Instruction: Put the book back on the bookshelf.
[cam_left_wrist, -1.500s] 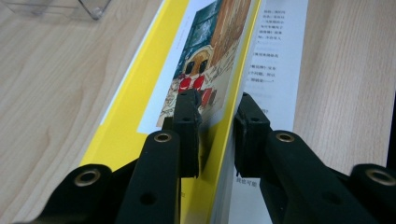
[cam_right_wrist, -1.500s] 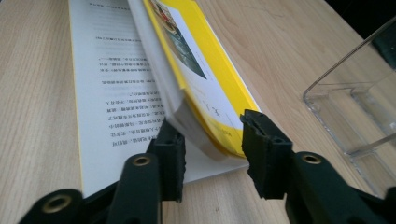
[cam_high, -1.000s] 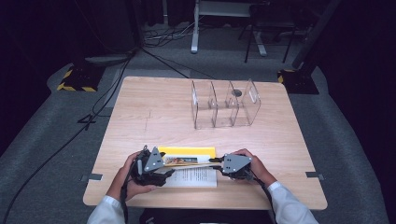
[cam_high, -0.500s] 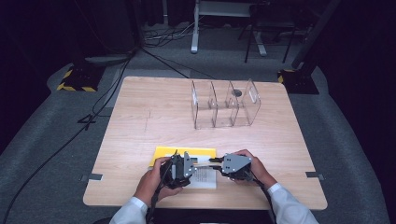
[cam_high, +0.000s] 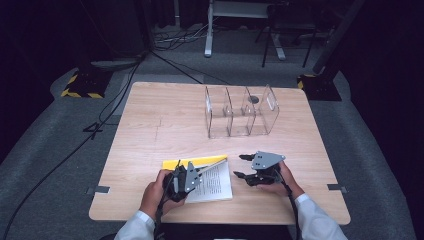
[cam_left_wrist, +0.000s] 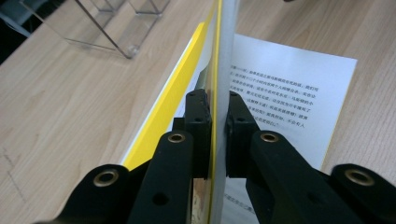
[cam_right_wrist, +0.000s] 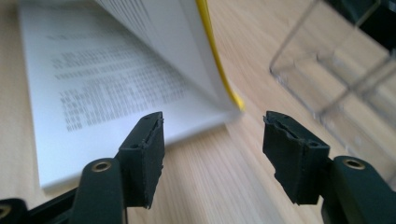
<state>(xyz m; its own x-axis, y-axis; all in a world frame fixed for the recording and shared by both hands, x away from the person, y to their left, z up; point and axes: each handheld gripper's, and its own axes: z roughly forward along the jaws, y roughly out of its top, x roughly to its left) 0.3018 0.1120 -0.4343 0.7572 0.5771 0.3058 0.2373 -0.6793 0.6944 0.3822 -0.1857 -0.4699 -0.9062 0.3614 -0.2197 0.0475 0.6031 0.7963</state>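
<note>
The left tongs (cam_left_wrist: 215, 121) are clenched on the yellow cover (cam_left_wrist: 215, 56) of a booklet (cam_high: 212, 177) lying at the near edge of the table (cam_high: 160, 120), lifting it edge-up off the printed page (cam_left_wrist: 289, 88). The right tongs (cam_right_wrist: 212, 149) are released, just beside the booklet. A clear plastic organizer (cam_high: 242, 112) stands farther back.

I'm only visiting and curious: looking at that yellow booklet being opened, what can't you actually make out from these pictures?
- Printed text on the white page: too small to read in the left gripper view, blurred in the right gripper view.
- Face of the yellow cover: seen edge-on between the left gripper's shut jaws.
- Small dark thing behind the clear organizer: too small in the high view.
- Right gripper is open, holding nothing.
</note>
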